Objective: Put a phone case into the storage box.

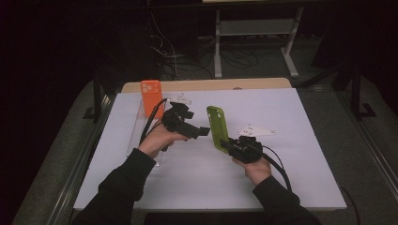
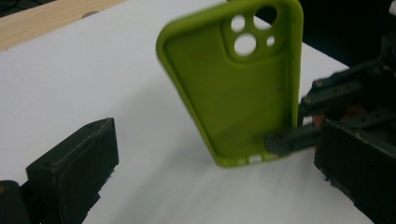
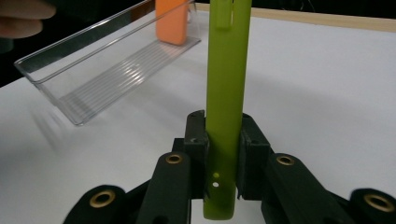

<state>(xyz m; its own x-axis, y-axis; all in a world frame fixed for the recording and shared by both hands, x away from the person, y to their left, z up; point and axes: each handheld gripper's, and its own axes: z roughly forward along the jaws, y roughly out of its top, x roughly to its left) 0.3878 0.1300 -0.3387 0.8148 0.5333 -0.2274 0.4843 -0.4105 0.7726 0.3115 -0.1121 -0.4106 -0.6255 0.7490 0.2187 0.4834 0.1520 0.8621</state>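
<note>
A lime-green phone case (image 1: 217, 127) stands upright above the white table, pinched at its lower edge by my right gripper (image 1: 228, 146), which is shut on it. In the right gripper view the case (image 3: 226, 84) is edge-on between the two pads (image 3: 196, 142). My left gripper (image 1: 202, 131) is just left of the case, pointing at it, open with nothing between its fingers (image 2: 77, 168). The left gripper view faces the case's hollow inner side (image 2: 233, 93) with its camera holes. An orange phone case (image 1: 151, 96) stands at the far end of a clear plastic tray (image 1: 137, 133).
The clear tray (image 3: 88, 74) lies along the left of the white table top (image 1: 291, 122), with the orange case (image 3: 173, 23) at its far end. A wooden strip (image 1: 211, 85) borders the far edge. Beyond it are dark floor, cables and a desk frame (image 1: 253, 42).
</note>
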